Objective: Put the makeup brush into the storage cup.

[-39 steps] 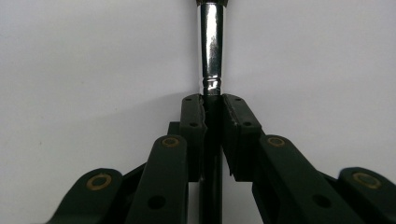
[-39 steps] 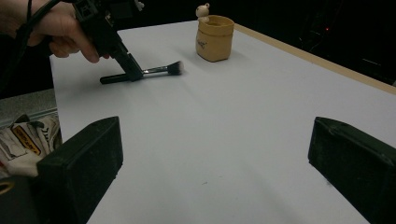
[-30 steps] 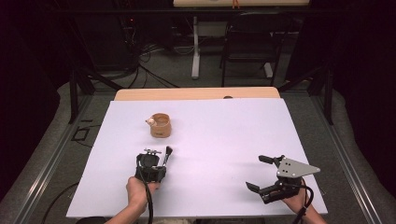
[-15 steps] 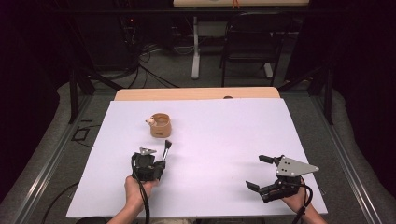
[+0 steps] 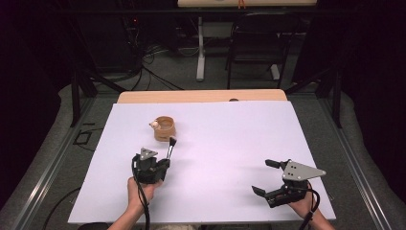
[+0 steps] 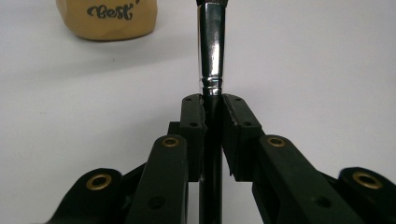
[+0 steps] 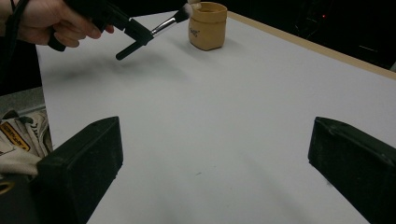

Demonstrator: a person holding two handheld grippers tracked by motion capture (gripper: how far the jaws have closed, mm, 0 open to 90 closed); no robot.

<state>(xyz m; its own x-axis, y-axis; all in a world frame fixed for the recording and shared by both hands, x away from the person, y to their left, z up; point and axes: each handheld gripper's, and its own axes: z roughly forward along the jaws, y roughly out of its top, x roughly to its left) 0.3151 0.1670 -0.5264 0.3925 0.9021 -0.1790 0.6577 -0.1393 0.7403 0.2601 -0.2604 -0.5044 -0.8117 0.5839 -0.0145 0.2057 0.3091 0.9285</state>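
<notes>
Showing: a person at a table with a gripper in each hand, makeup brush held up in one of them.
Table point(image 5: 230, 143): wide white surface, bare apart from the pouch.
Pouch point(image 5: 164, 128): small tan open-topped holder, standing upright toward the far left; it reads "Best" in the left gripper view.
Right gripper point(image 5: 268, 178): resting low near the front right edge, jaws spread wide with nothing between them.
Left gripper point(image 5: 165, 162): raised just short of the pouch, jaws clamped on the brush handle.
Brush point(image 5: 170, 146): black handle, silver ferrule, bristles tilted toward the pouch, close to its rim.
Step in hand: probably carrying the brush to the pouch.
Next move: likely needs the brush centred over the opening, then lowered before the jaws part.
</notes>
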